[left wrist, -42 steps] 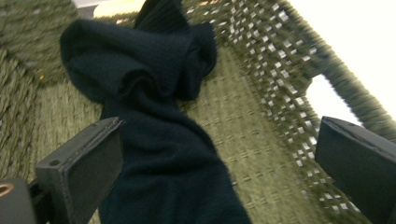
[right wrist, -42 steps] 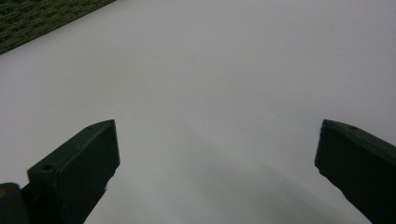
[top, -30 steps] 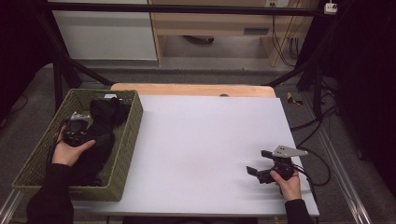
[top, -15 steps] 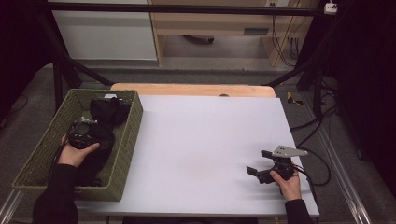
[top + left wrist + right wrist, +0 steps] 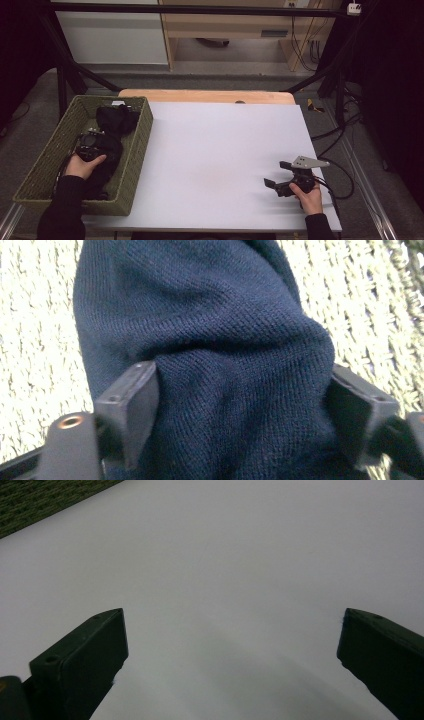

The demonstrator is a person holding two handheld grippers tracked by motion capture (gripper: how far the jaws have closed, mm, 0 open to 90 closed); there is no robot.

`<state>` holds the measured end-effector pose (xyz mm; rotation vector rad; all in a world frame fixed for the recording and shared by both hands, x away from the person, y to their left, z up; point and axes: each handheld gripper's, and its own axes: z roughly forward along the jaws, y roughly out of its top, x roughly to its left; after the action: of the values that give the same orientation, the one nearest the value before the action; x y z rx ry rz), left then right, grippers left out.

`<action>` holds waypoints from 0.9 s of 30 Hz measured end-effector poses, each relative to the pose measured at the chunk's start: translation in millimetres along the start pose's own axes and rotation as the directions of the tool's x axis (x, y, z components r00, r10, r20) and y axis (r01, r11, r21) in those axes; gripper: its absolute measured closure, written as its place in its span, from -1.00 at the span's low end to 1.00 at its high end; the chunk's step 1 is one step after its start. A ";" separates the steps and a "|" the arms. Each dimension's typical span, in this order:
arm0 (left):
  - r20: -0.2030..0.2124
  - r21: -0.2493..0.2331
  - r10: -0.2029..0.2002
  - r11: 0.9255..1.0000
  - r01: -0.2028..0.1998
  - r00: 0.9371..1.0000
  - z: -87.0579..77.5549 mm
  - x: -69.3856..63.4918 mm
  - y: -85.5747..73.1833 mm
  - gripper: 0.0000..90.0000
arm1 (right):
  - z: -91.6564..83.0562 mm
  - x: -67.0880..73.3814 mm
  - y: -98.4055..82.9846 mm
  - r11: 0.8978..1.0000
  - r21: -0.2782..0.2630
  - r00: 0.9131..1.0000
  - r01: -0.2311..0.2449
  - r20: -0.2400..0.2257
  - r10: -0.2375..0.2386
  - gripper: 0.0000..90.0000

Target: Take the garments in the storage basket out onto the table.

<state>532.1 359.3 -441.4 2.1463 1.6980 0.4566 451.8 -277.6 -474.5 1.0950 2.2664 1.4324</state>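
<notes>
While the left gripper (image 5: 100,142) dips into the woven green basket (image 5: 137,150), its jaws have just been closing around a fold of the dark knit garment (image 5: 210,355), pads pressing the bunched cloth, likely to lift it out. The garment lies heaped lengthwise along the basket. The right gripper (image 5: 275,182) rests released on the white table (image 5: 220,150).
</notes>
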 end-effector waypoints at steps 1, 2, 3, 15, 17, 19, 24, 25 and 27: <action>-0.009 0.003 0.004 1.000 -0.003 1.000 0.1 -0.5 -0.1 -0.39 | -0.1 0.0 0.0 1.000 -0.001 1.000 -0.001 0.001 0.001 -0.99; -0.022 0.009 0.006 1.000 -0.006 1.000 0.0 -1.2 0.0 -0.34 | -0.2 0.0 0.0 1.000 -0.002 1.000 -0.001 0.000 0.001 -0.99; -0.036 0.015 0.014 1.000 -0.014 0.999 0.0 -2.1 -0.1 -0.27 | -0.3 0.2 0.1 1.000 -0.003 1.000 -0.004 -0.001 0.004 -0.99; -0.062 0.038 0.023 0.999 -0.020 0.998 -4.1 -3.3 0.5 0.31 | -0.2 -0.1 0.1 1.000 -0.001 1.000 -0.001 0.000 0.001 -0.99; -0.060 0.044 0.022 0.999 -0.020 0.998 -5.6 -3.1 1.2 0.37 | -0.2 0.0 0.1 1.000 0.000 1.000 -0.003 -0.001 0.003 -0.99; -0.058 0.046 0.025 0.999 -0.023 0.998 -7.1 -3.1 1.8 0.43 | -0.3 0.1 0.2 1.000 -0.002 1.000 -0.005 -0.002 0.005 -0.99; -0.040 0.033 0.012 0.999 -0.010 0.999 -14.2 -2.6 4.4 0.49 | -0.3 0.1 0.2 1.000 -0.002 1.000 -0.004 -0.003 0.004 -0.99; -0.038 0.028 0.010 1.000 -0.009 0.999 -15.8 -2.6 5.1 0.50 | -0.2 0.0 0.2 1.000 -0.002 1.000 -0.002 -0.003 0.002 -0.99; -0.030 0.014 0.004 1.000 -0.003 1.000 -19.1 -2.7 5.9 0.51 | -0.3 0.0 0.2 1.000 -0.001 1.000 -0.003 -0.003 0.003 -0.99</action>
<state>527.7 357.0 -421.9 2.1633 1.7191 0.4817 451.7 -277.7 -474.2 1.0964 2.2668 1.4378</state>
